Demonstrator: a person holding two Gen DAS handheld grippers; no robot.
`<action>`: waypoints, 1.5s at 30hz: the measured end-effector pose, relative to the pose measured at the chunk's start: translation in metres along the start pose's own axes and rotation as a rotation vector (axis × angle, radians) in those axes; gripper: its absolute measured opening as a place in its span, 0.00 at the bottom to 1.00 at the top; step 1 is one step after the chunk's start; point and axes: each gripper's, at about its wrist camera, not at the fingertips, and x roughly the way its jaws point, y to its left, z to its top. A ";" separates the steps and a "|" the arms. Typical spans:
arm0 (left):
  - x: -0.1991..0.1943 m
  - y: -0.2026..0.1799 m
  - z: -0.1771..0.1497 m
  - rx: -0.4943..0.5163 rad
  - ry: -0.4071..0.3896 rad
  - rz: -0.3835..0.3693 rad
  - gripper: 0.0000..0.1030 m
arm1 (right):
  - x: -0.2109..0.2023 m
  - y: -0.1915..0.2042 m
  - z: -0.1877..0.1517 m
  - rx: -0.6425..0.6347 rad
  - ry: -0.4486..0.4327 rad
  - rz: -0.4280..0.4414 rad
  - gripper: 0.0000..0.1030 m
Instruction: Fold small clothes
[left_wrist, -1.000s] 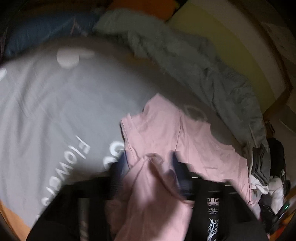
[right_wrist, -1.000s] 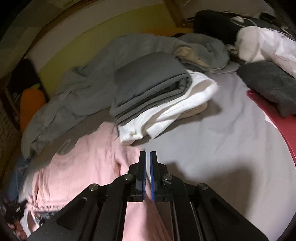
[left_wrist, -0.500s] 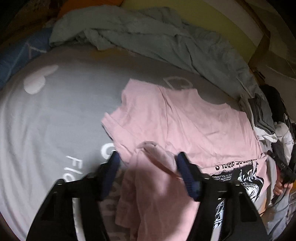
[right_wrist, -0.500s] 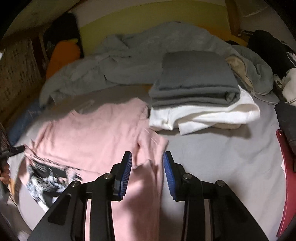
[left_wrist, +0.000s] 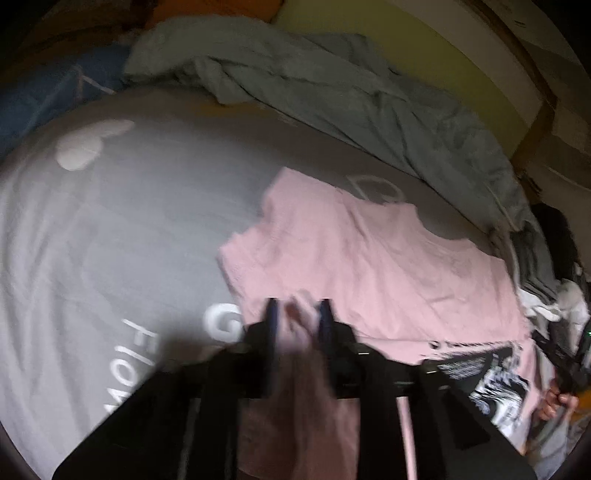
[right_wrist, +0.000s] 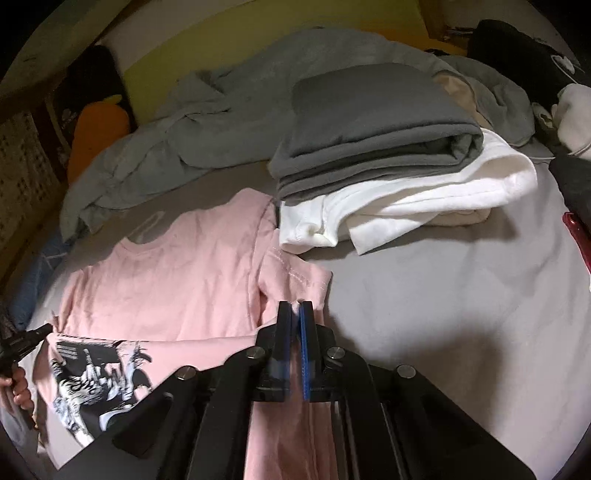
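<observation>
A pink T-shirt (left_wrist: 369, 258) lies spread on the grey bedsheet (left_wrist: 129, 229), its lower part folded up so a black-and-white print (left_wrist: 491, 384) faces up. It also shows in the right wrist view (right_wrist: 177, 280). My left gripper (left_wrist: 297, 314) has its blue pads closing around a bunched fold of pink cloth, a gap still between them. My right gripper (right_wrist: 294, 314) is shut on the edge of the pink shirt by its sleeve (right_wrist: 295, 280).
A folded stack of dark grey (right_wrist: 369, 122) and white (right_wrist: 424, 195) clothes sits just beyond the shirt. A crumpled grey blanket (right_wrist: 221, 110) lines the back by the yellow-green headboard. An orange pillow (right_wrist: 96, 133) is at far left. More clothes lie at right.
Both grippers opened half a second ago and have closed in again on the pink shirt; the right is now fully shut on it. The left view is blurred from motion.
</observation>
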 end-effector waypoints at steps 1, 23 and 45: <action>-0.005 0.001 -0.001 -0.005 -0.021 0.018 0.41 | 0.000 -0.001 0.000 0.007 0.000 -0.012 0.08; -0.075 -0.004 -0.103 0.027 0.012 0.110 0.06 | -0.080 0.001 -0.090 -0.028 0.046 -0.037 0.03; -0.101 -0.084 -0.084 0.350 -0.051 0.109 0.35 | -0.122 0.042 -0.079 -0.176 -0.075 -0.006 0.23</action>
